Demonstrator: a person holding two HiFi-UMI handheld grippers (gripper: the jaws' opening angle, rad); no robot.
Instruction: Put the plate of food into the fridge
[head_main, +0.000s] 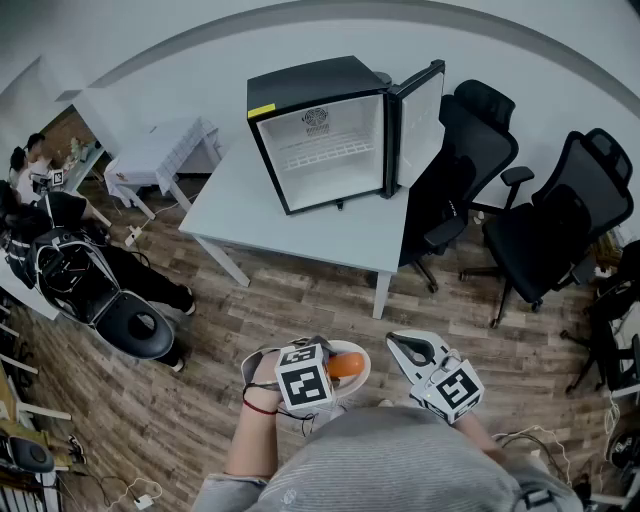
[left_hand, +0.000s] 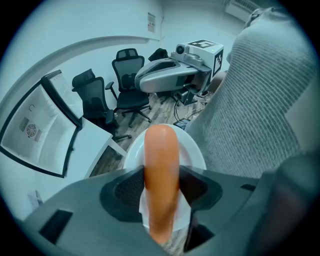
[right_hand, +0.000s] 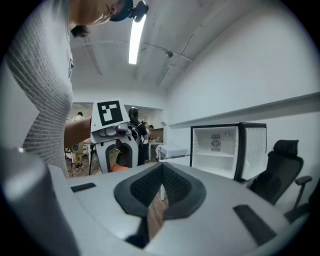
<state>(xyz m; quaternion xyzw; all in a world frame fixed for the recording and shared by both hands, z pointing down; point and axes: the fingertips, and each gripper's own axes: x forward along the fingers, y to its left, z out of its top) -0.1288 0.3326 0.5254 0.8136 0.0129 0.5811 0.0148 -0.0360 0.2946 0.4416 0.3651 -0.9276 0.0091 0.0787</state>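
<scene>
A white plate (head_main: 360, 384) carrying a long orange piece of food (head_main: 346, 365) is held in the air close to my body. My left gripper (head_main: 333, 373) is shut on the plate's rim. In the left gripper view the food (left_hand: 161, 160) runs between the pads over the plate (left_hand: 194, 152). My right gripper (head_main: 402, 347) hovers just right of the plate, shut and empty; its pads (right_hand: 172, 182) meet at the tip. The black mini fridge (head_main: 320, 132) stands on a white table (head_main: 330, 235) ahead, door swung open to the right, its white inside bare.
Two black office chairs (head_main: 470, 170) (head_main: 560, 225) stand right of the table. A smaller white table (head_main: 160, 155) is at the back left. People and a black round seat (head_main: 135, 325) are at the far left. Wooden floor (head_main: 300, 300) lies between me and the fridge table.
</scene>
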